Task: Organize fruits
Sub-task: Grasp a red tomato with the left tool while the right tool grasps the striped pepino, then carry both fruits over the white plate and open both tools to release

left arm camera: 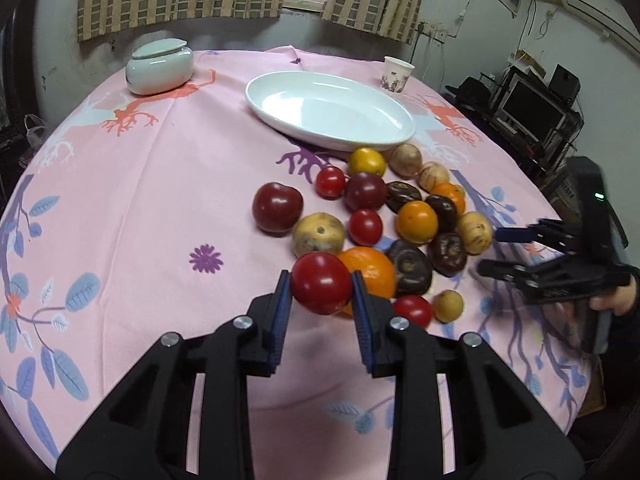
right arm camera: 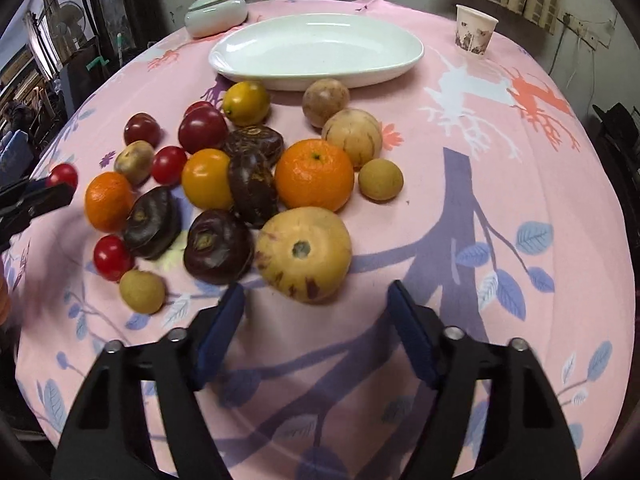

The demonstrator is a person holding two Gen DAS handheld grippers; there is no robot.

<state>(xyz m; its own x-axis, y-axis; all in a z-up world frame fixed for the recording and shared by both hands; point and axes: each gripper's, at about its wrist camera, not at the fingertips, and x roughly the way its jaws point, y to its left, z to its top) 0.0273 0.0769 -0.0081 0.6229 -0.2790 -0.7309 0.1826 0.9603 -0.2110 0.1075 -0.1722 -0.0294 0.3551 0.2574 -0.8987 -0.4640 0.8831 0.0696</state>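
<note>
The left hand-held gripper pinches a red tomato low in the frame, the white plate sits straight up above it, and the right hand-held gripper is spread wide.

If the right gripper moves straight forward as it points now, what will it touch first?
Most likely the large yellowish fruit with purple streaks, which lies just ahead of the open right gripper. Depth is hard to judge.
</note>
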